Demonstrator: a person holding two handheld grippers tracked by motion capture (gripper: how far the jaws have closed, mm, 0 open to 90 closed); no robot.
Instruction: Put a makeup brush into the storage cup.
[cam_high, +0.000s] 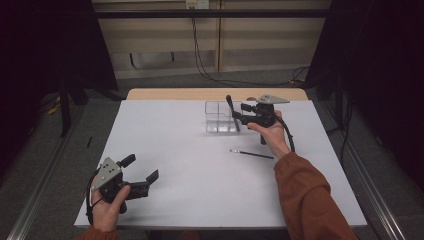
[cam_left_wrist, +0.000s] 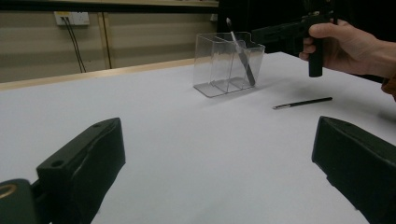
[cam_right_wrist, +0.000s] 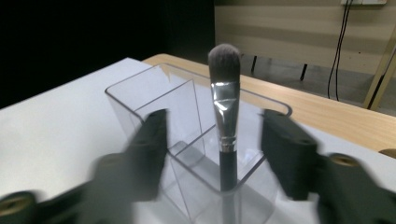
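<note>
A makeup brush is seen standing in a clear organizer, with the right gripper spread open around it.

The brush is set bristles up in the organizer's right compartment, toward the far middle of the white table; its handle lies between the parted jaws, untouched by either. A thin pencil-like tool is left lying flat on the table, nearer than the organizer. The left gripper is held at the near left corner, jaws wide apart with nothing between them.
</note>
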